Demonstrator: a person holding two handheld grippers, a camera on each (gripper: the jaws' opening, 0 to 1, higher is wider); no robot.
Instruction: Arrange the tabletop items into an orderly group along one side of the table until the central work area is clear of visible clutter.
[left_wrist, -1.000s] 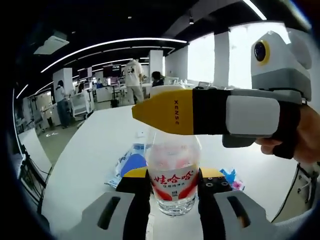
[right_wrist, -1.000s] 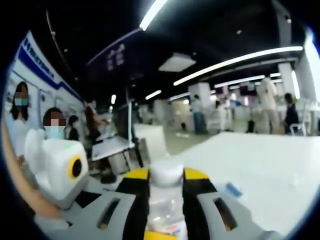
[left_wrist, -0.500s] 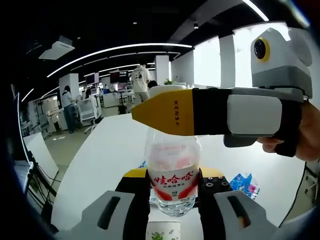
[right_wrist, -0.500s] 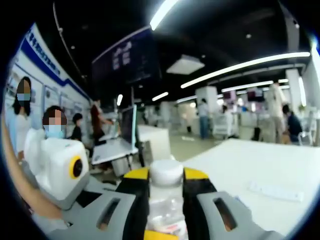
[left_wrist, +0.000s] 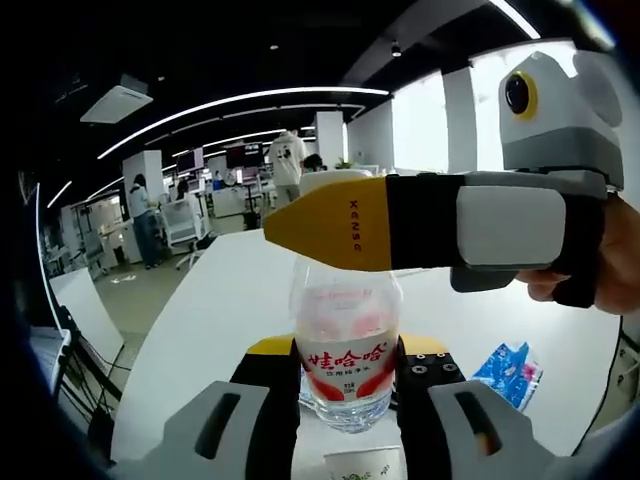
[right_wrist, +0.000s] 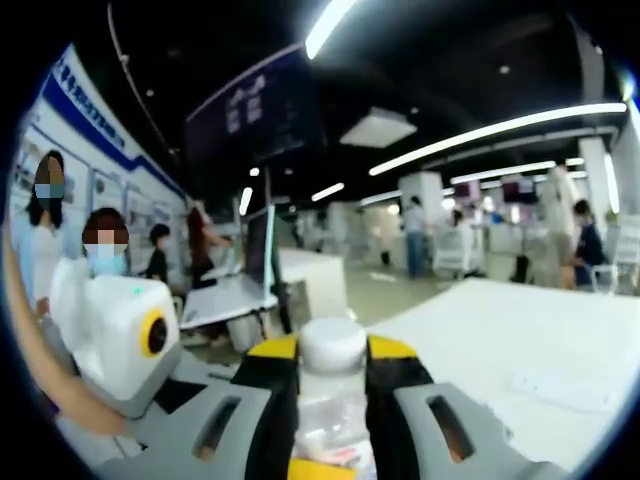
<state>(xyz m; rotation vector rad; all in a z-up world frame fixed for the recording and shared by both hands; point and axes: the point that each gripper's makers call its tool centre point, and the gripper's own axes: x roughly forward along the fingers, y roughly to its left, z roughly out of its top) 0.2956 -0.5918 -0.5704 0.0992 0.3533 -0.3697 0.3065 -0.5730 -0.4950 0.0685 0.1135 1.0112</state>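
Left gripper view: the right hand-held gripper (left_wrist: 285, 225) crosses mid-frame, hiding the cap of the water bottle (left_wrist: 346, 355), which stands upright at bottom centre, its body clamped by the left hand-held gripper (left_wrist: 347, 372). Right gripper view: its jaws pinch the white cap (right_wrist: 332, 345).

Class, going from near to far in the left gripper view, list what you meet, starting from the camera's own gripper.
Left gripper → water bottle held between its jaws → white table → people standing at distant desks.
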